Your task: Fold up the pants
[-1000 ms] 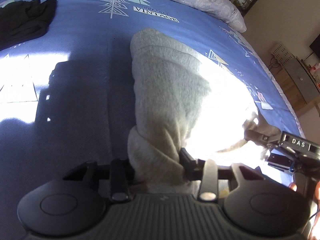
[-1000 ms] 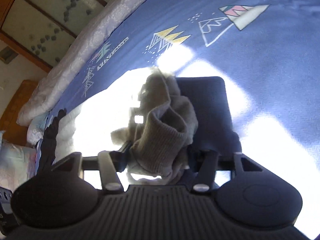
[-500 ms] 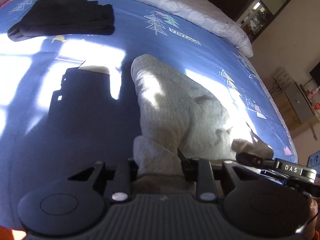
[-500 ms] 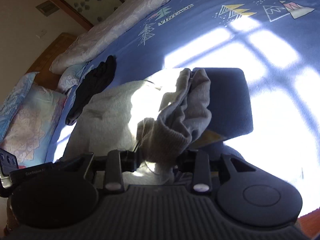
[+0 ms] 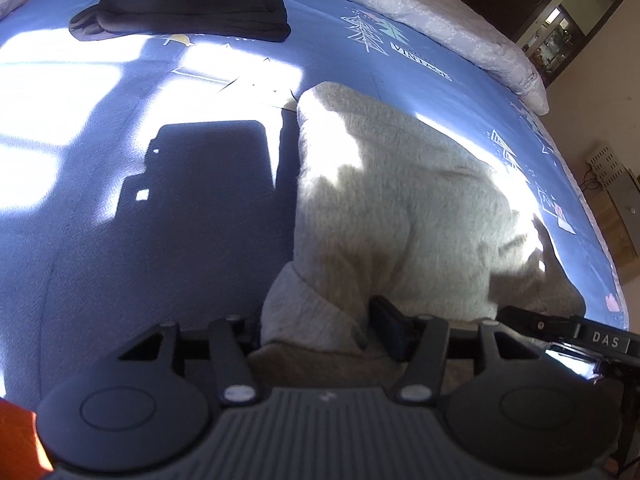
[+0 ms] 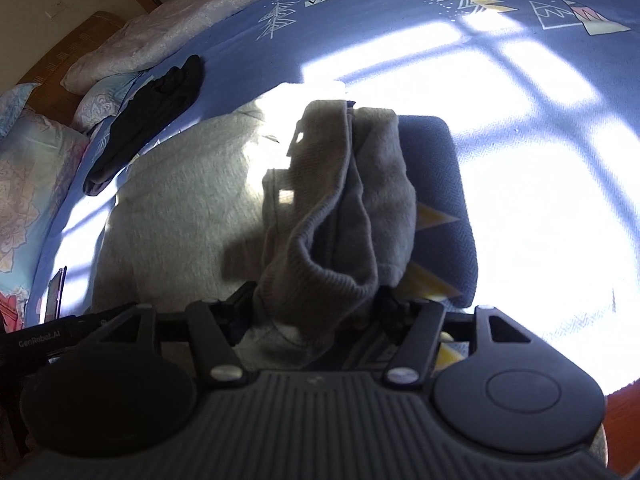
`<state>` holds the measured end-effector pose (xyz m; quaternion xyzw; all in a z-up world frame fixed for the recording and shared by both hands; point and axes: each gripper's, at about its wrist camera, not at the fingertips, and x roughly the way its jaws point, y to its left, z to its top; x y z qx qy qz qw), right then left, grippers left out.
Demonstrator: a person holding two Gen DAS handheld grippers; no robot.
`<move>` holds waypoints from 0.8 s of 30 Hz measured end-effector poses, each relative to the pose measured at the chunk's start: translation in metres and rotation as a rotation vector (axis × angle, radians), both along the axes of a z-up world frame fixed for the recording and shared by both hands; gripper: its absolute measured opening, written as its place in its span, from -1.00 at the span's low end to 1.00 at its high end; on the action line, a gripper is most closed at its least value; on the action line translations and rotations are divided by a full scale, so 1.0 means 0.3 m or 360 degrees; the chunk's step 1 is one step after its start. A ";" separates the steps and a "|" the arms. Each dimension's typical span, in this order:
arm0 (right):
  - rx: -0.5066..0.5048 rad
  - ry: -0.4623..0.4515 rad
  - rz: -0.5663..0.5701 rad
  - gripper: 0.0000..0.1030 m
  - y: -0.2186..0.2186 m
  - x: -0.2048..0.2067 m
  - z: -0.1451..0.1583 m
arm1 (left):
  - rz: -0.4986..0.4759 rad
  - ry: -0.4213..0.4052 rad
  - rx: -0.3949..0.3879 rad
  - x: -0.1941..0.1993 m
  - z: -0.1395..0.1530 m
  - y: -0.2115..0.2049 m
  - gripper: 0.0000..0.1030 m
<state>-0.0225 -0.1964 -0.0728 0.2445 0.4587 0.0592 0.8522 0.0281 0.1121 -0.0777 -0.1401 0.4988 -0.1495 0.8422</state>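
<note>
Light grey fleece pants (image 5: 384, 200) lie on the blue patterned bedspread (image 5: 100, 220), partly in sun. My left gripper (image 5: 320, 328) is shut on one bunched end of the pants, which fills the space between its fingers. My right gripper (image 6: 316, 304) is shut on the ribbed end of the pants (image 6: 332, 216), held up a little above the bed, with the rest of the cloth (image 6: 180, 200) lying to its left. The right gripper's body (image 5: 580, 336) shows at the lower right of the left wrist view.
A folded black garment (image 5: 188, 4) lies at the far side of the bed; it also shows in the right wrist view (image 6: 152, 116). Pillows (image 6: 36, 184) and a pale quilt (image 5: 420, 12) line the far edges. A cabinet (image 5: 624, 208) stands beyond the right edge.
Both grippers have lifted and pulled back with the pants' ends still held. The views now take in more of the bed, with the black garment and pillows in sight.
</note>
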 end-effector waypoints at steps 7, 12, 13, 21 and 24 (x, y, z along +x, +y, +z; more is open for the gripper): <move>-0.0199 -0.0057 0.0092 0.68 0.078 -0.012 0.002 | -0.0002 -0.0032 0.0048 -0.012 -0.003 0.000 0.15; -0.0303 -0.0095 0.0137 0.75 0.107 -0.020 -0.009 | -0.0003 -0.0043 0.0074 -0.014 -0.005 -0.006 0.20; -0.0305 -0.0099 0.0140 0.76 0.107 -0.021 -0.012 | -0.0004 -0.0046 0.0078 -0.015 -0.005 -0.006 0.21; -0.0323 -0.0120 0.0155 0.88 0.117 -0.012 -0.025 | -0.0016 -0.0059 0.0094 -0.012 -0.010 -0.008 0.28; -0.0322 -0.0132 0.0165 0.96 0.132 -0.011 -0.030 | -0.0030 -0.0070 0.0110 -0.016 -0.011 -0.015 0.32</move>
